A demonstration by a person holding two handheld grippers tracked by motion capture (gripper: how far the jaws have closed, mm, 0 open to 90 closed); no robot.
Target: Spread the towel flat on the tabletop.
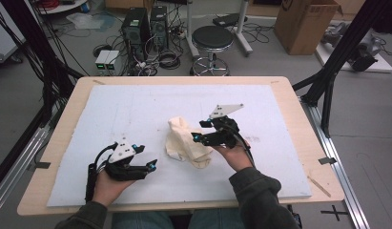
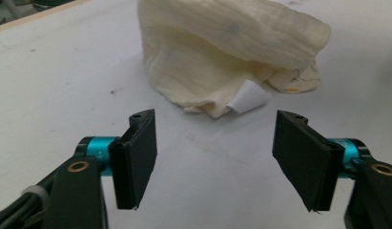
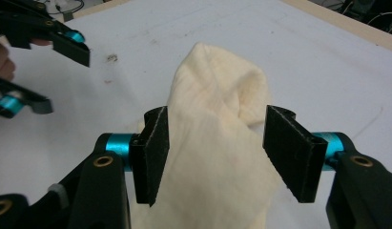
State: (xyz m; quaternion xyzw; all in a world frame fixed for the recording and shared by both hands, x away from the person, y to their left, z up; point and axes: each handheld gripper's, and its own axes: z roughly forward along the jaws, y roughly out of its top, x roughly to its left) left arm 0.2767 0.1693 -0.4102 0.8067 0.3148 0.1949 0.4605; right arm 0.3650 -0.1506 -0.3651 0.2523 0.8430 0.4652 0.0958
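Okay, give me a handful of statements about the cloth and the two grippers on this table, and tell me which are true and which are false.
1. A cream cloth lies bunched up on the white board. True.
2. The left gripper is clamped on the cloth. False: its jaws stand apart over bare board, with the cloth farther off in front of them.
3. In the right gripper view, the cloth lies between the jaws of the right gripper. True, and the pads stand clear of it.
4. The cloth is spread out flat and smooth. False: it is crumpled into a heap.
5. A white label peeks out from under the cloth's edge. True.
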